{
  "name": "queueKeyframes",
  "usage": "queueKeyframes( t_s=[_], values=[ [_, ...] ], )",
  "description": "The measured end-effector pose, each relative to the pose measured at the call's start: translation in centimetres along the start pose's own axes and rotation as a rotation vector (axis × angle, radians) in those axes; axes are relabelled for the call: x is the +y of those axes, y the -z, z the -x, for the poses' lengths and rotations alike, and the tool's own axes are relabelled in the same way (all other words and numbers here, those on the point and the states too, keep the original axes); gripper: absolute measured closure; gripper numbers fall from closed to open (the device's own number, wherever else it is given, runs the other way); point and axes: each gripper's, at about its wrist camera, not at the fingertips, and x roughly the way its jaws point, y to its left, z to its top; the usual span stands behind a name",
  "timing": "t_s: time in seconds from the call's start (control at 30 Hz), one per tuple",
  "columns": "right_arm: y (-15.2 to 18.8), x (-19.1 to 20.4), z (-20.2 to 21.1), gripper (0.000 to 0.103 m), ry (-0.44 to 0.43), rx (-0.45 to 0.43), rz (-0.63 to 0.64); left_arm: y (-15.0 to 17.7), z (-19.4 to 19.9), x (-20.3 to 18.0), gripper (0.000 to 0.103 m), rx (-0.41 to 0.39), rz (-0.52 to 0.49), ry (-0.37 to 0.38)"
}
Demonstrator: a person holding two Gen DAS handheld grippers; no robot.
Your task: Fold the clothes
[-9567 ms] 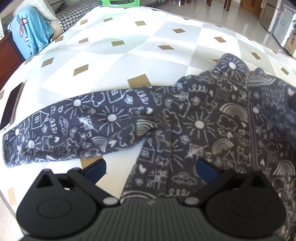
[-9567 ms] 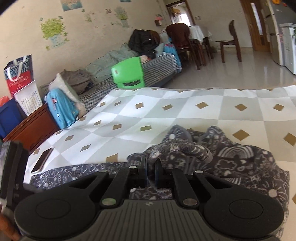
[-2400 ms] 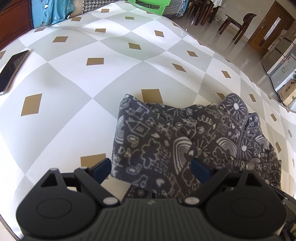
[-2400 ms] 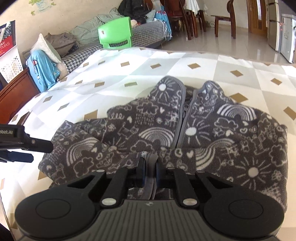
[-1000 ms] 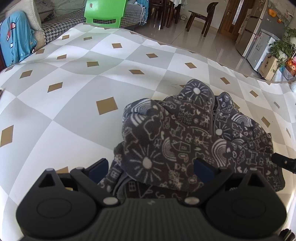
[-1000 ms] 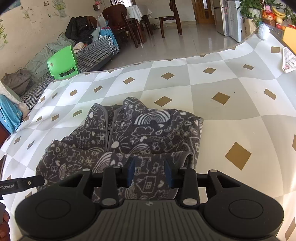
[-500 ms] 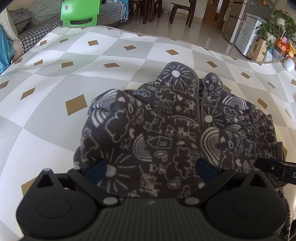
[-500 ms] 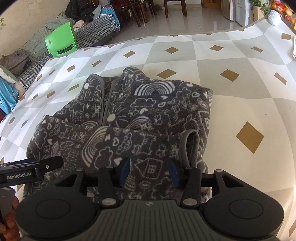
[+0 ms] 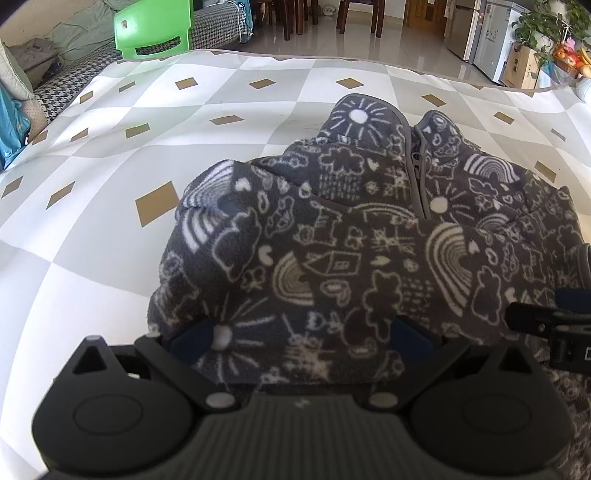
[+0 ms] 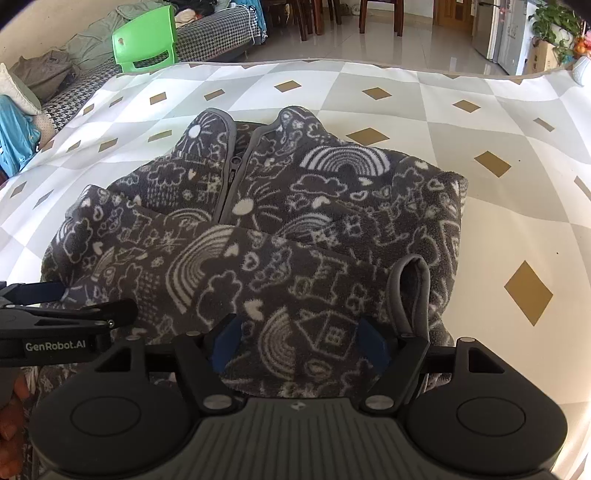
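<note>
A dark grey fleece jacket point(image 9: 369, 229) with white doodle prints lies folded into a compact bundle on the checkered cloth, collar and zipper at the far side. It also shows in the right wrist view point(image 10: 295, 221). My left gripper point(image 9: 301, 338) is open, its blue pads straddling the near left edge of the bundle. My right gripper point(image 10: 297, 339) is open over the near right edge, next to a grey cuff loop point(image 10: 412, 291). The left gripper's fingers point(image 10: 62, 317) show at the left of the right wrist view.
The grey-and-white checkered cloth point(image 9: 110, 166) with gold diamonds covers the table. A green plastic chair point(image 9: 155, 29) and a sofa with clothes stand beyond the far edge. A fridge and plants point(image 9: 535, 40) are at the far right.
My right gripper has opened wider and let go of the jacket. Both grippers have moved in closer over the near edge of the folded bundle.
</note>
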Motion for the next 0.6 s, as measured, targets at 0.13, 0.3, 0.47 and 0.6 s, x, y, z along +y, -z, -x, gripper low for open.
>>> queueKeyframes(
  t_s=[0.13,0.3,0.47,0.6],
  values=[
    [-0.01,0.19,-0.22,0.030,0.004,-0.009,0.023,0.18,0.07,-0.08,0.000,-0.004,-0.001,-0.014],
    [0.22,0.74,-0.38,0.028,0.012,-0.024,0.088,0.46,0.22,0.16,0.000,-0.003,0.016,-0.031],
    [0.59,0.88,-0.29,0.028,-0.006,-0.039,0.143,0.68,0.36,0.51,0.000,0.008,0.036,-0.054],
    [0.55,0.61,-0.13,0.028,-0.001,-0.033,0.165,0.93,0.87,-0.03,0.000,-0.003,0.012,-0.043]
  ],
)
